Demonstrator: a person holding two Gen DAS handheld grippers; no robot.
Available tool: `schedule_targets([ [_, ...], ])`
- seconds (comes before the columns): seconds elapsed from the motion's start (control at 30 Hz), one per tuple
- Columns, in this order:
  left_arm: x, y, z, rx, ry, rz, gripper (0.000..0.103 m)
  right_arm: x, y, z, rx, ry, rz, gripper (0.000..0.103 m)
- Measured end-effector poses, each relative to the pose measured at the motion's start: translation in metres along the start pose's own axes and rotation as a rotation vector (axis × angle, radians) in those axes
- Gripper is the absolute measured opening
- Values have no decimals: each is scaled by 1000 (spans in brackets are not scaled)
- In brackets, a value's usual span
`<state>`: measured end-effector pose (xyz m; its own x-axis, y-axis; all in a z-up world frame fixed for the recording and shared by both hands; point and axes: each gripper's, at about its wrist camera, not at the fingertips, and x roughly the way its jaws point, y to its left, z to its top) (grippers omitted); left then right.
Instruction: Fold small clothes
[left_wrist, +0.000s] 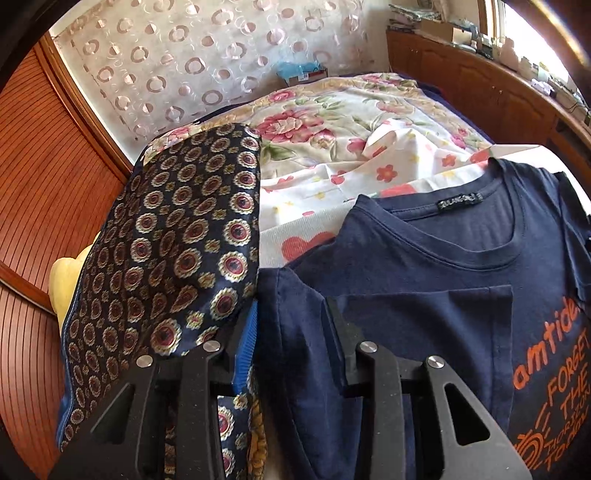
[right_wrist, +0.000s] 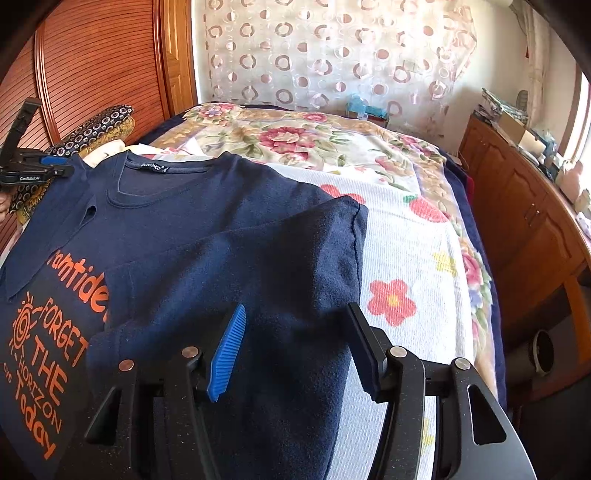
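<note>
A navy T-shirt (left_wrist: 424, 273) with orange lettering lies front up on the bed; it also shows in the right wrist view (right_wrist: 207, 206). Both of its sides are folded in over the front. My left gripper (left_wrist: 288, 332) is open, its jaws apart over the shirt's left folded edge, with nothing between them. My right gripper (right_wrist: 295, 339) is open over the folded right side and sleeve (right_wrist: 295, 258). The left gripper also shows in the right wrist view (right_wrist: 55, 166) by the shirt's left shoulder.
A dark patterned cloth (left_wrist: 177, 236) with round medallions lies heaped left of the shirt. The bed carries a floral sheet (left_wrist: 332, 122) and a white flower-print towel (right_wrist: 406, 266). A wooden cabinet (right_wrist: 524, 221) runs along the right; a slatted wooden door (left_wrist: 44, 177) stands on the left.
</note>
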<state>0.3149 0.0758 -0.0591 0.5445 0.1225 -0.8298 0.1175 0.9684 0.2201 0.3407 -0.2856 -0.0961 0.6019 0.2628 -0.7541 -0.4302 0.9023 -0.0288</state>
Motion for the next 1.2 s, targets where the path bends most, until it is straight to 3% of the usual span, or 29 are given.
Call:
schedule_targets([
  [0.1, 6, -3, 2, 17, 6, 12, 36, -1, 0, 0, 3, 0, 3, 57],
  [0.17, 4, -4, 3, 20, -7, 15, 27, -1, 0, 0, 4, 0, 3, 57],
  [0.2, 2, -3, 2, 18, -18, 24, 14, -1, 0, -1, 6, -1, 4, 57],
  [0.33, -19, 1, -3, 16, -95, 21, 7, -3, -4, 0, 29, -11, 37, 57],
  [0.6, -74, 18, -9, -46, -267, -18, 6, -8, -26, 17, 56, -41, 20, 59],
  [0.97, -93, 12, -19, -59, -326, -60, 6, 41, -46, 51, 125, 57, 37, 57],
  [1.0, -92, 12, -21, -62, -326, -62, 6, 42, -44, 54, 119, 54, 34, 52],
  [1.07, -93, 10, -25, -64, -328, -70, 6, 42, -37, 57, 93, 51, 46, 33],
  [1.1, -94, 9, -28, -67, -333, -80, 6, 42, -32, 57, 79, 52, 60, 15],
  [1.13, -96, 8, -31, -70, -338, -88, 6, 42, -28, 58, 63, 56, 68, 8],
  [1.2, -103, 5, -38, -76, -354, -102, 6, 35, -19, 59, 45, 34, 63, 7],
])
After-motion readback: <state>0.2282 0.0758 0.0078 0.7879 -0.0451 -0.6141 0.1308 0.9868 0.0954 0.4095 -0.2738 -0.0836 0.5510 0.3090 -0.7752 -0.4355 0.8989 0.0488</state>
